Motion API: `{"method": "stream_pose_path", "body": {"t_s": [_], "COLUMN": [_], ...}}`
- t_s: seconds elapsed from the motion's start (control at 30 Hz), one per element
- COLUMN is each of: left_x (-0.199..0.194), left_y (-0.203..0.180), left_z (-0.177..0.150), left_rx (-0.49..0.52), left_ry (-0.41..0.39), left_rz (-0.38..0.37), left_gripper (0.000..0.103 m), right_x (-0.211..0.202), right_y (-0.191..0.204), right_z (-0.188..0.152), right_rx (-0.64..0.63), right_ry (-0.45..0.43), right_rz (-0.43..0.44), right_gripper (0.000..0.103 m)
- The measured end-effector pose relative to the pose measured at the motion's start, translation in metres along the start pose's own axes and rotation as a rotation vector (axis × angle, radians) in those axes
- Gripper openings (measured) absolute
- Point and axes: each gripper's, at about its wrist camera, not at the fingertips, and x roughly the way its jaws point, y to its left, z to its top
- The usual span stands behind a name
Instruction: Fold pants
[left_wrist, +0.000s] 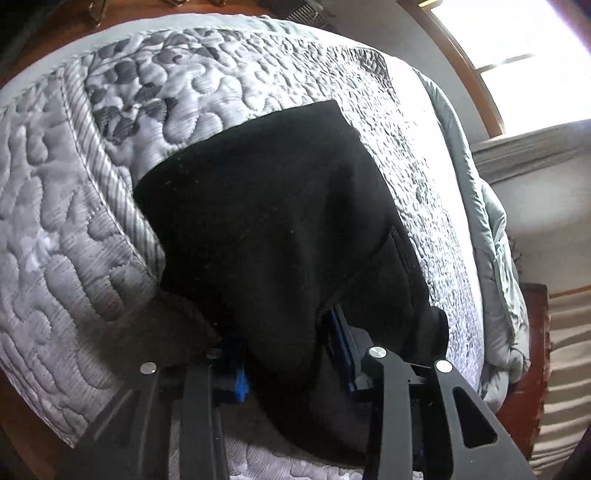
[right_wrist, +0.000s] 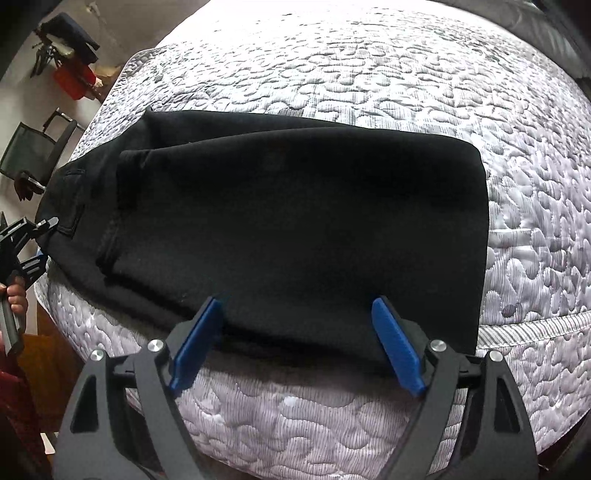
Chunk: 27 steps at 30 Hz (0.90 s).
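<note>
Black pants (right_wrist: 295, 221) lie folded on a grey quilted mattress (right_wrist: 369, 74), legs doubled over into a long rectangle. My right gripper (right_wrist: 297, 317) is open, its blue pads (right_wrist: 397, 343) at the near edge of the cloth, holding nothing. In the left wrist view the pants (left_wrist: 277, 221) fill the middle and drape over my left gripper (left_wrist: 288, 354). Its blue pads (left_wrist: 341, 347) are partly buried in the cloth, set apart with fabric between them. The left gripper also shows in the right wrist view (right_wrist: 44, 236) at the pants' waist end.
The mattress edge (left_wrist: 110, 206) runs along the left in the left wrist view. A grey duvet (left_wrist: 495, 236) is bunched at its far side by a window. Chairs and a red object (right_wrist: 74, 83) stand on the floor beyond the bed.
</note>
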Motion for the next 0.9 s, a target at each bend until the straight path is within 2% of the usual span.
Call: {"method": "stream_pose_path", "body": {"t_s": [0.07,0.13,0.37,0.5,0.7,0.9], "left_x": [-0.006,-0.018,-0.041,-0.049,-0.049,-0.030], "left_y": [-0.004,-0.014,-0.071,-0.109,-0.159,-0.205], "left_z": [-0.005,-0.009,-0.026,-0.046,-0.081,-0.134], "left_rx": [0.019,0.056,0.223,0.368,0.567,0.781], "left_ry": [-0.019,-0.061,-0.168,-0.209,-0.214,-0.181], "left_rz": [-0.005,-0.022,-0.031,-0.027,-0.021,-0.010], "left_gripper": [0.027,0.024,0.022,0.021,0.021,0.021], "right_x": [0.000,0.000,-0.002,-0.004,-0.006,-0.010], "right_y": [0.000,-0.001,-0.001,-0.005,-0.007,-0.014], "right_z": [0.000,0.000,-0.002,-0.003,-0.003,-0.003], "right_rx": [-0.001,0.002,0.008,0.019,0.019,0.047], "right_ry": [-0.002,-0.003,-0.009,-0.010,-0.012,-0.015], "right_rz": [0.004,0.009,0.016,0.033,0.040,0.072], "right_gripper": [0.084,0.084,0.084,0.084,0.084,0.083]}}
